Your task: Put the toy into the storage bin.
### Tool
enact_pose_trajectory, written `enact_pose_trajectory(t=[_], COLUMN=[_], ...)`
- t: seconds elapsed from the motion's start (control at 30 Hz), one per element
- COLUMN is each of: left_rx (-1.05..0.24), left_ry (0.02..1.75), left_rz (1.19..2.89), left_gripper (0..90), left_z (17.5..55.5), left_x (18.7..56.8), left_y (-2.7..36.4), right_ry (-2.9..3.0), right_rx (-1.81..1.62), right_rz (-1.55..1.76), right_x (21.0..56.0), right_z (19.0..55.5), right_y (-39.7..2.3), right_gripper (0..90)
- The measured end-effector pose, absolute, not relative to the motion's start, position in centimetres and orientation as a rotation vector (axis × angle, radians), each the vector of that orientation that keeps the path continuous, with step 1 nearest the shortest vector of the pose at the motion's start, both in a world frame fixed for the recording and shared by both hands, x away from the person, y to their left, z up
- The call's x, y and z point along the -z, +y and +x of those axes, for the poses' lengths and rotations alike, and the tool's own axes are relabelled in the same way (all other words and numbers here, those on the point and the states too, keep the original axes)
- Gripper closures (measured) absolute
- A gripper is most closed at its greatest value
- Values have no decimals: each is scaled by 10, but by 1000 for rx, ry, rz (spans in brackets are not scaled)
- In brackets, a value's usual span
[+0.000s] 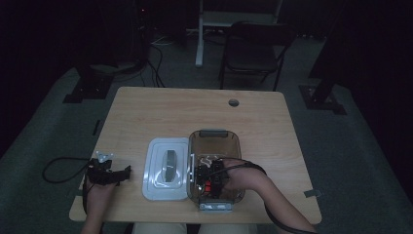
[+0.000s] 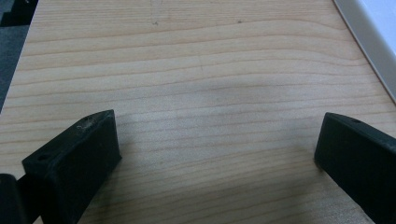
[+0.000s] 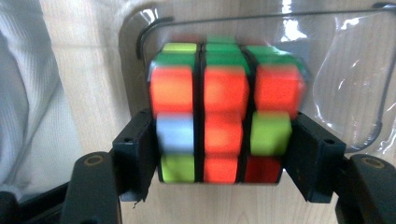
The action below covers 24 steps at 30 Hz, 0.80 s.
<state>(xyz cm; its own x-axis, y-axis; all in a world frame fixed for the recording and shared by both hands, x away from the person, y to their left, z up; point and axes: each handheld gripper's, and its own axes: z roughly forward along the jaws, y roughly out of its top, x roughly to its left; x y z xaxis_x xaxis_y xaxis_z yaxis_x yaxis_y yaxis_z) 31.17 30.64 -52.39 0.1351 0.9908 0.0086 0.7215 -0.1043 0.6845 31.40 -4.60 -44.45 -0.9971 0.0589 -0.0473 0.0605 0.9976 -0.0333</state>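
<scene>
A scrambled puzzle cube [image 3: 224,93] with orange, green, blue and red tiles sits between my right gripper's [image 3: 219,140] black jaws, which are shut on its two sides. In the high view the right gripper [image 1: 207,181] is inside a clear plastic container [image 1: 214,132] with the cube [image 1: 208,185]. The container's clear wall [image 3: 345,70] rises behind the cube. My left gripper [image 1: 127,171] rests near the table's front left, apart from the container. Its jaws [image 2: 217,135] stand wide open over bare wood with nothing between them.
A pale lid [image 1: 156,187] lies flat just left of the container; its white edge [image 2: 373,32] shows beyond the left jaws. White ribbed fabric [image 3: 23,93] is at the left of the right gripper view. A chair [image 1: 253,48] stands behind the table [image 1: 195,107].
</scene>
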Motion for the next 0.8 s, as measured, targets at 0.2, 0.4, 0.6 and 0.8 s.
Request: enact_pose_trajectory(t=[0.2,0.4,0.6,0.8], left_rx=[-659,-659,-659,-659], left_ry=[1641,1641,1641,1641], left_rz=[1886,1886,1886,1886], left_gripper=[7,6,7,6], left_z=[312,312,312,312], left_x=[524,524,524,524], left_y=[306,306,306,306], right_ry=[3077,3082,3078,3051], right_rx=[23,-92,-195,-315], right_rz=[130,162,191,224], right_x=[442,433,428,421], right_z=[315,317,316,315], right_y=[-47,-53,-60,-66], right_gripper=[332,293,279,267])
